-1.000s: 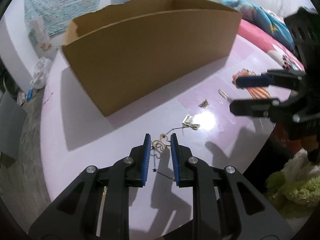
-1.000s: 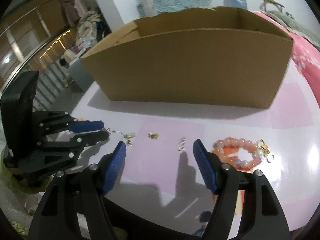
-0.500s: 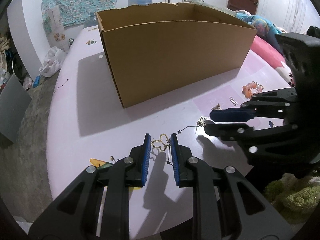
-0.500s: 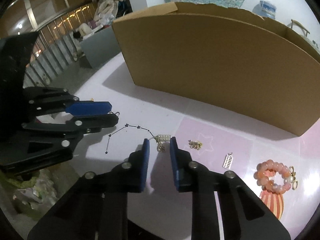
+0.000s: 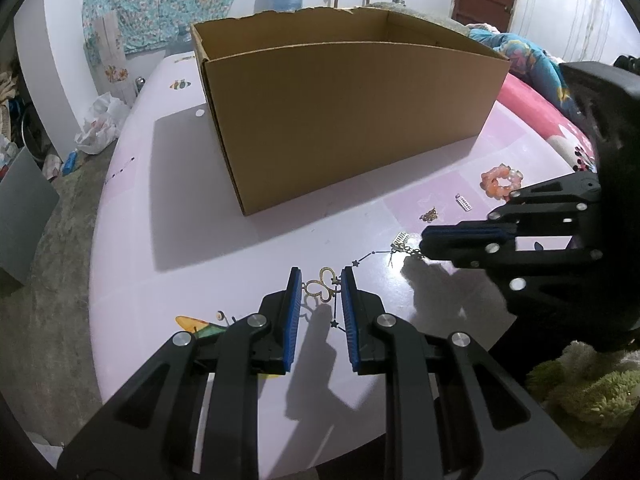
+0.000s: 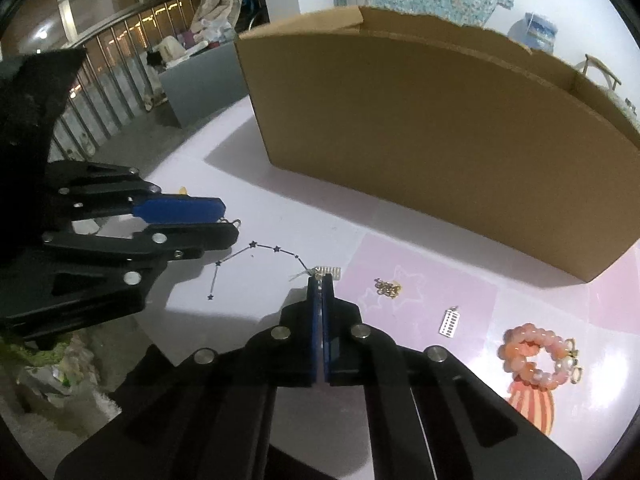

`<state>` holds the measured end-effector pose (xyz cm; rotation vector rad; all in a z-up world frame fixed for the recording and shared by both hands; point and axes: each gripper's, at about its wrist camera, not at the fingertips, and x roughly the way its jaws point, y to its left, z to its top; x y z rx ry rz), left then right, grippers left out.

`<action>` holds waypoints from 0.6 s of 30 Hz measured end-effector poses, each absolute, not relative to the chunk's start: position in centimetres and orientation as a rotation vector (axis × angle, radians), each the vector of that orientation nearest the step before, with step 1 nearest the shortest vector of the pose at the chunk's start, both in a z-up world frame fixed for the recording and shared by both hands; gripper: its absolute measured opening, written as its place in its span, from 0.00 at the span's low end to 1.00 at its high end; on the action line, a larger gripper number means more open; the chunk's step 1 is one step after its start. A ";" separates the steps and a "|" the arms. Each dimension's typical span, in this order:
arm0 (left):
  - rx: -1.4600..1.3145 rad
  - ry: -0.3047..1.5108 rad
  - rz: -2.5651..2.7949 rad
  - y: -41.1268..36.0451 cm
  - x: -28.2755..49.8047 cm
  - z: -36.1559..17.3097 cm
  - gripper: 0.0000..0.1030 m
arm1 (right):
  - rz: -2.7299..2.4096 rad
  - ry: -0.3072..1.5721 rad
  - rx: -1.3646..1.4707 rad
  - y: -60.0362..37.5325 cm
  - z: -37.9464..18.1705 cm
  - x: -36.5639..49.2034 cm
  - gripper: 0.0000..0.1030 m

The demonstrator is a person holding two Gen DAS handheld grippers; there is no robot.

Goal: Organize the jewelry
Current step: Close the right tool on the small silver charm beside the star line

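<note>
A thin necklace with dark stars [image 6: 276,249] lies stretched across the pale pink table [image 5: 168,216]. Its gold butterfly pendant [image 5: 322,288] sits between the blue pads of my left gripper [image 5: 320,286], which is shut on it. In the right wrist view the left gripper [image 6: 230,223] comes in from the left. My right gripper [image 6: 320,277] is shut, its tips pinching the gold end of the star chain beside a silver comb-like charm [image 6: 329,271]. From the left wrist view the right gripper [image 5: 424,242] reaches in from the right, with the chain [image 5: 354,263] running between the two.
A large open cardboard box [image 5: 352,120] [image 6: 440,152] stands behind the jewelry. A small gold chain cluster [image 6: 387,287], a silver rectangular charm [image 6: 449,322] and a pink bead bracelet [image 6: 536,354] lie to the right. A green fluffy rug [image 5: 584,384] lies beyond the table edge.
My right gripper came from wide open to shut, moving left onto the chain's end. The left gripper kept its hold on the pendant while both views rolled.
</note>
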<state>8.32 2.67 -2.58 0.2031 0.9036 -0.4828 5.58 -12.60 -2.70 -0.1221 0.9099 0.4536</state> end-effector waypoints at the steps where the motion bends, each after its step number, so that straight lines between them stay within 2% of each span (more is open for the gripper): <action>1: 0.204 0.903 -0.483 2.7 8.3 -2.5 0.18 | 0.455 0.901 -0.121 -12.7 -2.4 5.4 0.02; 8: 0.208 0.882 -0.481 2.5 7.8 -1.8 0.18 | 0.455 0.835 -0.108 -13.6 -0.1 4.0 0.01; 12: 0.205 0.877 -0.484 2.5 7.5 -1.7 0.18 | 0.469 0.875 -0.094 -13.4 -0.5 4.5 0.02; 14: 0.204 0.878 -0.485 2.4 7.3 -1.8 0.18 | 0.483 0.902 -0.100 -12.9 -1.2 5.0 0.06; 16: 0.202 0.879 -0.485 2.3 7.2 -1.9 0.18 | 0.467 0.910 -0.144 -12.0 -1.9 5.4 0.17; 18: 0.197 0.876 -0.484 2.3 7.2 -1.9 0.18 | 0.469 0.901 -0.168 -11.6 -2.3 5.7 0.19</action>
